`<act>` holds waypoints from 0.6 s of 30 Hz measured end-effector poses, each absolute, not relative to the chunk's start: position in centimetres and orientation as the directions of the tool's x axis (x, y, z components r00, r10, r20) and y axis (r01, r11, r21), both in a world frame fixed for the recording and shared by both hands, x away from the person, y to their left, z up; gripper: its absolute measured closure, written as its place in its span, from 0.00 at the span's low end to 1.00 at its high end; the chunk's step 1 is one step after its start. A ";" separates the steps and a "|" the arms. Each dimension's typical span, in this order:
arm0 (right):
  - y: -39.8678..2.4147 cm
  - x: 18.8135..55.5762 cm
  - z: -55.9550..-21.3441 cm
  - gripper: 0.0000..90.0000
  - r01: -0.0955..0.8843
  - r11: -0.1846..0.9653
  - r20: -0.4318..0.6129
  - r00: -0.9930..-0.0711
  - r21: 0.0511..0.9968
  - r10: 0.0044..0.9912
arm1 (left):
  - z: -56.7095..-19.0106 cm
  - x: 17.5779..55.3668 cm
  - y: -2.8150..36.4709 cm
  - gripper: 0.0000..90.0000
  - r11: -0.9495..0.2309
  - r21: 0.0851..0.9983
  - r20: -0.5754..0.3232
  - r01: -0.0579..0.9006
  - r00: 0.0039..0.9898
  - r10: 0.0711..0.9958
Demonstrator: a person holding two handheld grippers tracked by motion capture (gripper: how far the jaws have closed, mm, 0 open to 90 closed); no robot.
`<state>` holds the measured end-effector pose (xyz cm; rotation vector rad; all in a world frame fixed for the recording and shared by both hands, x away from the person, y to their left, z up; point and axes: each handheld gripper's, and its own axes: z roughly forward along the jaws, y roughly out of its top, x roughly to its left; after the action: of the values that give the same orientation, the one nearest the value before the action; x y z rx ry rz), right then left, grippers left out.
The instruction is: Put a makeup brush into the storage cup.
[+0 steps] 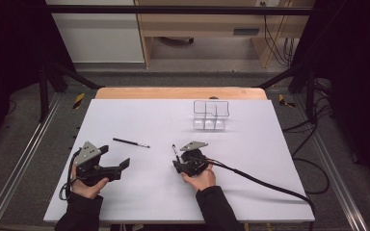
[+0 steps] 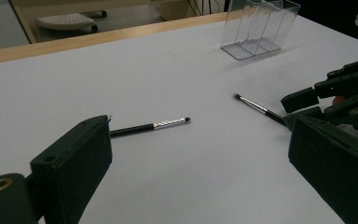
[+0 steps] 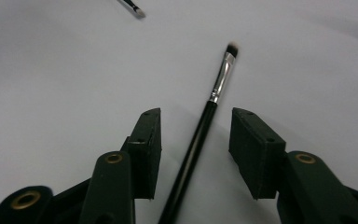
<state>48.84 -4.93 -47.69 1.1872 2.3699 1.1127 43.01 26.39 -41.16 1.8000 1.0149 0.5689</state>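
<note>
Right gripper parted around a brush near the table's front edge, pads not touching; left gripper wide, empty.

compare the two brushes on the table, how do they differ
The left brush lies free, crosswise on the white table, apart from both grippers. The right brush points away from the person, its handle between the right gripper's open fingers, untouched. Both are slim and black with silver ferrules.

We are seeing open table lying between both grippers; two brushes and a clear organizer are standing in the way farther ahead.
</note>
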 end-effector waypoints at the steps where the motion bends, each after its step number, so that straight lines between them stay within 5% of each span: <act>1: -4.9 48.9 -47.8 0.65 0.564 0.380 0.083 -0.629 0.733 0.773 | -41.2 43.0 26.4 0.06 -0.196 0.900 -0.055 0.390 0.546 0.836; 11: -5.1 48.9 -47.9 0.90 0.550 0.437 0.021 -0.638 0.712 0.770 | -41.1 43.0 26.4 0.06 -0.195 0.900 -0.055 0.390 0.545 0.836; 18: -5.4 49.2 -47.6 0.93 0.542 0.479 -0.001 -0.662 0.691 0.749 | -41.1 43.0 26.4 0.06 -0.192 0.901 -0.057 0.389 0.544 0.837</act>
<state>49.19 -5.45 -47.60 1.0939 2.4268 0.9724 42.97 26.44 -41.11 1.7949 1.0157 0.5692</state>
